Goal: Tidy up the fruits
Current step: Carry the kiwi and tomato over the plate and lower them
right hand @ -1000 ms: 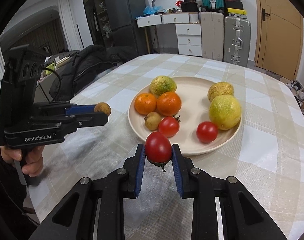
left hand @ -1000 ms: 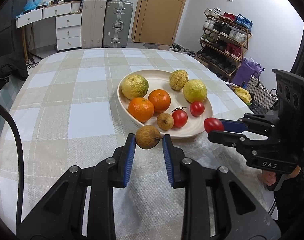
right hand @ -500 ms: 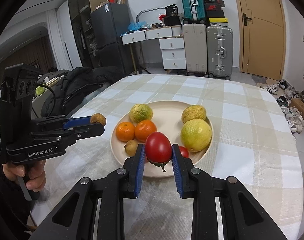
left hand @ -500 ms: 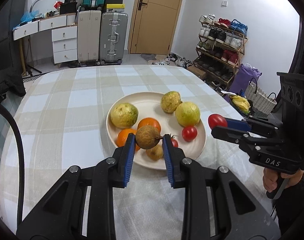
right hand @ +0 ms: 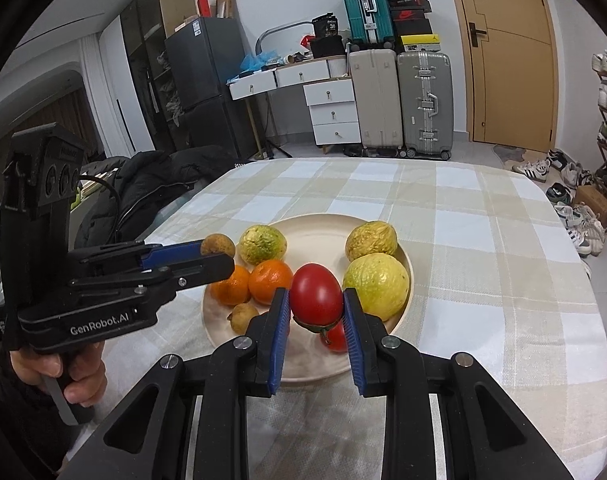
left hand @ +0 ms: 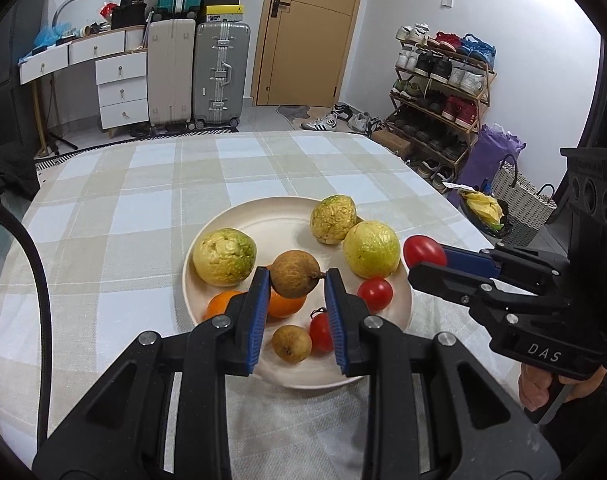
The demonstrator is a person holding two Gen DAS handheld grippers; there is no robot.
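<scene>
A cream plate [left hand: 263,220] [right hand: 311,226] sits on the checked tablecloth. On it lie three yellow-green fruits [left hand: 224,256], two oranges [right hand: 270,282], a small brown fruit [left hand: 291,343] and two tomatoes [left hand: 375,294]. My left gripper [left hand: 297,280] is shut on a brown round fruit [left hand: 295,274] [right hand: 218,245], held in the air above the plate's near half. My right gripper [right hand: 316,300] is shut on a red tomato [right hand: 316,299] [left hand: 423,251], held over the plate's near right rim. The two grippers are apart, side by side.
The table [left hand: 151,200] has bare cloth to the left and behind the plate. A dark jacket [right hand: 155,184] lies off the table's left edge. Suitcases [left hand: 221,72], drawers, a door, a shoe rack [left hand: 443,92] and a woven basket [left hand: 519,200] stand beyond the table.
Both grippers rose and drew back from the plate, each keeping its fruit. The plate now sits lower and smaller in both views, and more of the room shows.
</scene>
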